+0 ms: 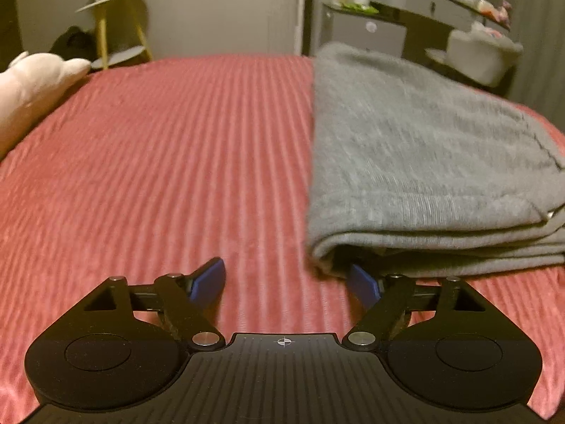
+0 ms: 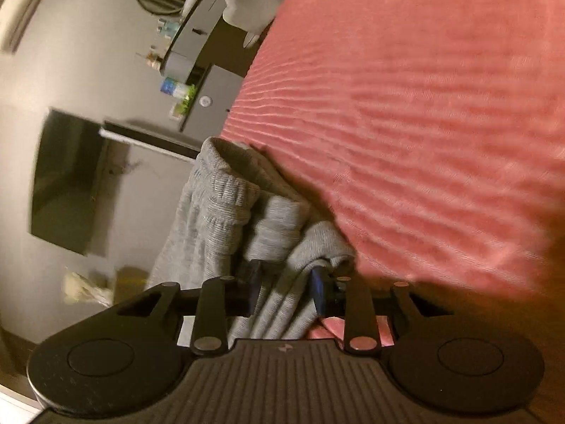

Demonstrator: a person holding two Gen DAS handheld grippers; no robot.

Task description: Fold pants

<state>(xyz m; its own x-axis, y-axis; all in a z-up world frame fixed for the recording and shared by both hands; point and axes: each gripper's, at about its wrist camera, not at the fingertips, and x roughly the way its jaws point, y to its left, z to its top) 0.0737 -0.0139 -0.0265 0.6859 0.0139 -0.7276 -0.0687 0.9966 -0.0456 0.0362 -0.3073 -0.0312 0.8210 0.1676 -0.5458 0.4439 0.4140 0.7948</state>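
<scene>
Lying folded on the red ribbed bedspread (image 1: pixel 159 148), grey pants (image 1: pixel 423 162) stacked in layers, near edge just ahead of the left tool (image 1: pixel 287 279), spread wide with one blue fingertip (image 1: pixel 363 284) tucked beneath the fold. Pinching bunched pants layers between narrow jaws, right tool (image 2: pixel 286 282), waistband (image 2: pixel 219 190) ahead.

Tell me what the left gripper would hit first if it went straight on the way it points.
Probably the red bedspread: the open left gripper points down at bare cover. The folded pants lie just to its right, touching or nearly touching one finger; depth is unclear.
</scene>
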